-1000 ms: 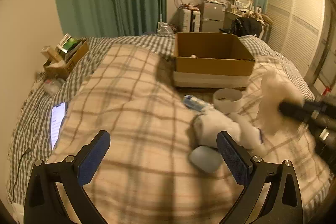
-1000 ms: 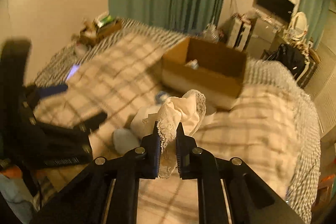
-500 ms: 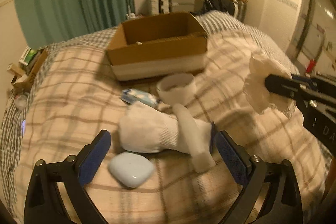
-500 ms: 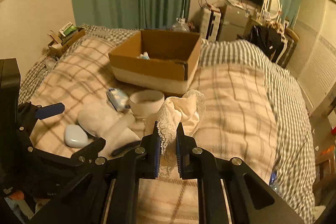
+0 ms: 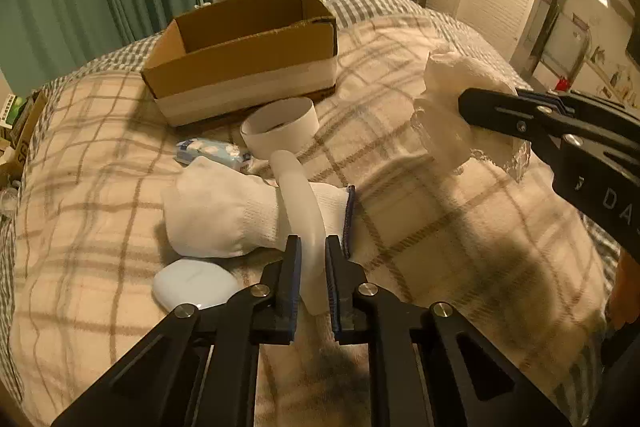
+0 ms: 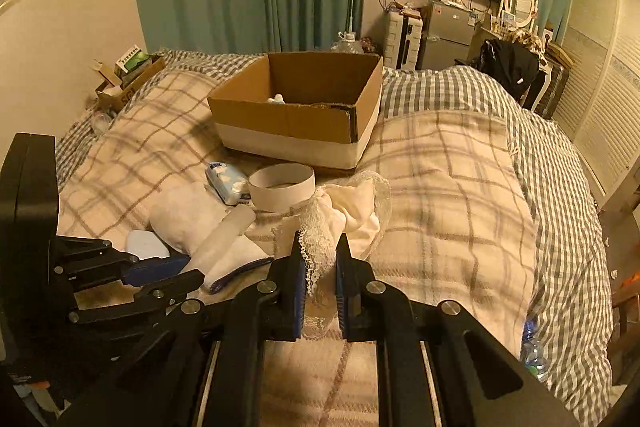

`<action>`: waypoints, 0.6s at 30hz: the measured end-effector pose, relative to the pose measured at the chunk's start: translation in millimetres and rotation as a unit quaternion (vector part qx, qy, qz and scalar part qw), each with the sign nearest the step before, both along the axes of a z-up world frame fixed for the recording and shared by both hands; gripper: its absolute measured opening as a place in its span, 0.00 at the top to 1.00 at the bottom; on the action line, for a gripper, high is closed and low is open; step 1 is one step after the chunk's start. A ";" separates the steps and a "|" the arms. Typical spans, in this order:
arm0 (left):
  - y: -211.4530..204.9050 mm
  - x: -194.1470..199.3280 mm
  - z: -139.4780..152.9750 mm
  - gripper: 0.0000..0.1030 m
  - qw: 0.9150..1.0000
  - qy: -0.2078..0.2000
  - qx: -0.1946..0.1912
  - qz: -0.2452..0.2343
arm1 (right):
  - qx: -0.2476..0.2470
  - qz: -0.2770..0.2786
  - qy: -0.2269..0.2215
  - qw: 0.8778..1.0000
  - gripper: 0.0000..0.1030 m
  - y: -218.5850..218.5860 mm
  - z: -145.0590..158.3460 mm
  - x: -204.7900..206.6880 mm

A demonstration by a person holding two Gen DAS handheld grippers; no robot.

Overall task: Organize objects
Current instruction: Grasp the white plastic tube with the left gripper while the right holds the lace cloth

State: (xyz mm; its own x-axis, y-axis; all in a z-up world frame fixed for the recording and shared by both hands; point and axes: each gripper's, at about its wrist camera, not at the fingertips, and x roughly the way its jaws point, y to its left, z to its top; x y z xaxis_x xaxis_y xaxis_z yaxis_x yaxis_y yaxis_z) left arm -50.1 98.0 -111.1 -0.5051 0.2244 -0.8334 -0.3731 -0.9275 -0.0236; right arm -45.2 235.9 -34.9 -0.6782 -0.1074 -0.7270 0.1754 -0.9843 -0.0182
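Observation:
On the plaid blanket a pale curved tube (image 5: 300, 195) lies across a white sock (image 5: 224, 211). My left gripper (image 5: 312, 247) has its jaws closing on the tube's near end, and the pads press it. At the right, my right gripper (image 5: 464, 103) is shut on a white lace cloth (image 5: 444, 83), held above the blanket. In the right wrist view the cloth (image 6: 348, 203) bunches out beyond the right gripper (image 6: 318, 247), and the left gripper (image 6: 176, 271) is low at the left. An open cardboard box (image 5: 240, 67) stands behind.
A white paper ring (image 5: 280, 131), a blue-white wipes pack (image 5: 208, 151) and a pale oval case (image 5: 192, 285) lie by the sock. A small carton of clutter (image 6: 128, 83) sits at the bed's far left. A plastic bottle (image 6: 532, 351) rests at the right edge.
My left gripper swung over to the sock and went from wide open to shut around the pale tube. The right gripper moved with the lace cloth still in it.

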 end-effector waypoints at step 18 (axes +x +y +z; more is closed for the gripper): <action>-35.3 -18.2 116.5 1.00 0.990 0.130 0.044 0.037 | 0.052 0.038 0.102 0.993 0.89 -31.5 92.1 13.4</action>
